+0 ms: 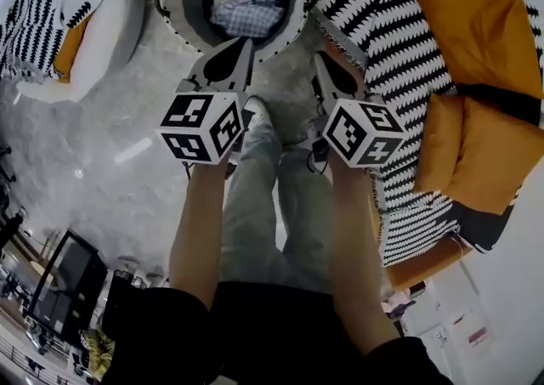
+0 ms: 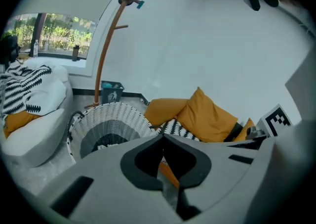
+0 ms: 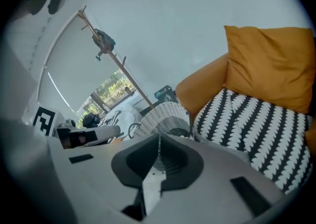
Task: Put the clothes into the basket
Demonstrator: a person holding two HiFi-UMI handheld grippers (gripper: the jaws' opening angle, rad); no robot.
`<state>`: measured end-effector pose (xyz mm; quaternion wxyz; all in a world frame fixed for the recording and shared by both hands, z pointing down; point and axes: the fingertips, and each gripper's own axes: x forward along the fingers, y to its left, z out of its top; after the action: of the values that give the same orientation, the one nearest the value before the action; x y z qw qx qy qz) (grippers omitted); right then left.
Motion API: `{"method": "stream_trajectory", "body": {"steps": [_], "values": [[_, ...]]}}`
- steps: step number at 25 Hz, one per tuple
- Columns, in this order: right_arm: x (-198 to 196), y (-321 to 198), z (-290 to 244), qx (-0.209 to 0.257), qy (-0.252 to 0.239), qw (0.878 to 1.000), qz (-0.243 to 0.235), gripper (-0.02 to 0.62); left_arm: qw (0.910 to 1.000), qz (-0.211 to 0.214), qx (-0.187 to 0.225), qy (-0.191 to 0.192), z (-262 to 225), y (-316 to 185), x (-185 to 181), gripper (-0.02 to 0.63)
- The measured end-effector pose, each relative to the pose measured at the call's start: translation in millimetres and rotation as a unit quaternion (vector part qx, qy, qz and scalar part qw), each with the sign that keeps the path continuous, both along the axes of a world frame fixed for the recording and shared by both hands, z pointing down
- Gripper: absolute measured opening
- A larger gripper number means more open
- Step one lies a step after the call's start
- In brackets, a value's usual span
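Observation:
A round white woven basket (image 1: 174, 2) stands on the grey floor at the top of the head view. Inside it lie crumpled clothes (image 1: 246, 2), a blue checked piece and a beige one. My left gripper (image 1: 242, 48) hovers just in front of the basket's near rim, jaws shut with nothing between them. My right gripper (image 1: 320, 60) hangs beside it to the right, also shut and empty. The left gripper view shows the closed jaws (image 2: 162, 140) with the basket (image 2: 106, 119) beyond them to the left. In the right gripper view the basket (image 3: 165, 118) sits just past the closed jaws (image 3: 158, 138).
A black-and-white patterned blanket (image 1: 399, 60) and orange cushions (image 1: 476, 9) lie to the right of the basket. A white beanbag (image 1: 102, 18) with another patterned throw is at the left. A wooden coat stand (image 2: 111, 45) and small bin (image 2: 112, 92) stand behind the basket by the wall.

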<state>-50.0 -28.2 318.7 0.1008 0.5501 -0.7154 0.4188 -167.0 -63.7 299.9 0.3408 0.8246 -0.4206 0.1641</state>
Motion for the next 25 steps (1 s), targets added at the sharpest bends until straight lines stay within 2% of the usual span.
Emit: {"method": "stream_trajectory", "body": {"steps": [3, 7, 10, 14, 18, 23, 25], "values": [[40, 26, -25, 0.019, 0.005, 1.000, 0.021, 0.018, 0.9996, 0.021, 0.006, 0.015, -25, 21, 39, 0.008], [113, 72, -72, 0.039, 0.009, 0.995, 0.091, 0.015, 0.9973, 0.060, 0.024, 0.035, -73, 56, 102, 0.008], [162, 108, -112, 0.061, 0.006, 0.987, 0.147, 0.014, 0.9957, 0.074, 0.038, 0.042, -110, 77, 141, 0.008], [235, 165, -172, 0.089, 0.018, 0.974, 0.208, 0.014, 0.9888, 0.122, 0.065, 0.057, -173, 115, 216, 0.008], [306, 222, -235, 0.126, 0.025, 0.951, 0.280, 0.014, 0.9758, 0.180, 0.098, 0.076, -245, 154, 293, 0.009], [375, 287, -304, 0.170, 0.047, 0.912, 0.369, 0.014, 0.9542, 0.245, 0.136, 0.106, -322, 214, 379, 0.008], [401, 312, -331, 0.191, 0.065, 0.892, 0.404, 0.015, 0.9417, 0.278, 0.152, 0.113, -347, 238, 409, 0.008]]}}
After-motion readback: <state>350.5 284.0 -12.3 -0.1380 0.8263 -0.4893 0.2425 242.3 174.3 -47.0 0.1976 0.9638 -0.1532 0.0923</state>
